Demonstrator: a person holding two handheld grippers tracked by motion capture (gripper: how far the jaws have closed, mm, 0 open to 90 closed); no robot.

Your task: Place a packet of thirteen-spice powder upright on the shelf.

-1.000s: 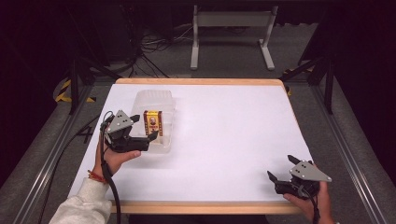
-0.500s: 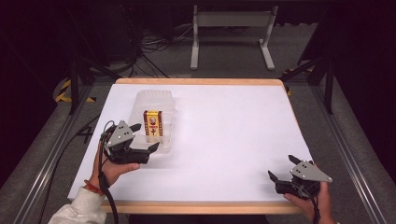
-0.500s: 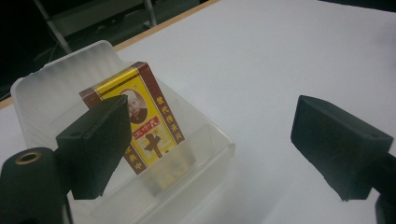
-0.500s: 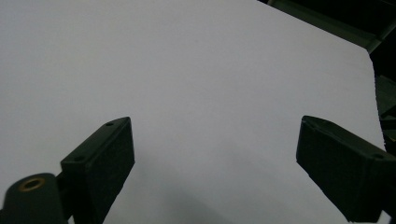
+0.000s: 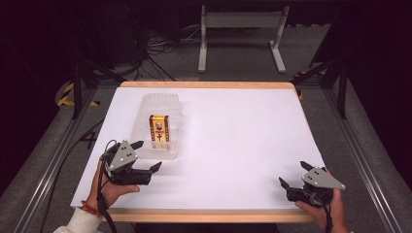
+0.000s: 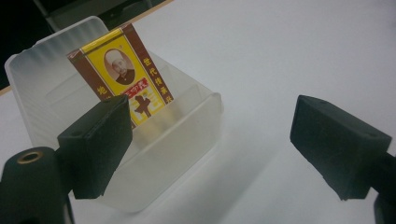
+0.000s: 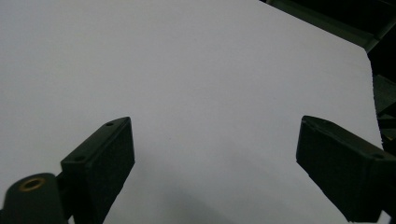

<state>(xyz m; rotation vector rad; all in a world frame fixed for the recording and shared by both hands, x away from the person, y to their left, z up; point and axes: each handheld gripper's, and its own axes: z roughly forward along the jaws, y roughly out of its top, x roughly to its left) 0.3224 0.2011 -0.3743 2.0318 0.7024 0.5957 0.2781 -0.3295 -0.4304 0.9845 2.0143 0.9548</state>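
A clear plastic container (image 5: 163, 124) lies on the white table (image 5: 233, 136) at the left. Inside it stands a yellow and brown packet (image 5: 159, 128) with a portrait on its face. The left gripper view brings the packet (image 6: 122, 74) and the frosted container (image 6: 177, 135) close. My left gripper (image 5: 145, 156) is open, just short of the container's near end, with nothing between its jaws. My right gripper (image 5: 297, 174) is open at the table's front right corner, over bare white surface.
The table has a wooden rim (image 5: 204, 85). A metal stand (image 5: 240, 34) and cables (image 5: 160, 46) lie on the floor beyond the far edge. Metal rails (image 5: 53, 160) run along both sides. A wide white area lies between the two grippers.
My left gripper has drawn back from the container toward the front edge, jaws open. The container and packet stay put. The right gripper has not moved.
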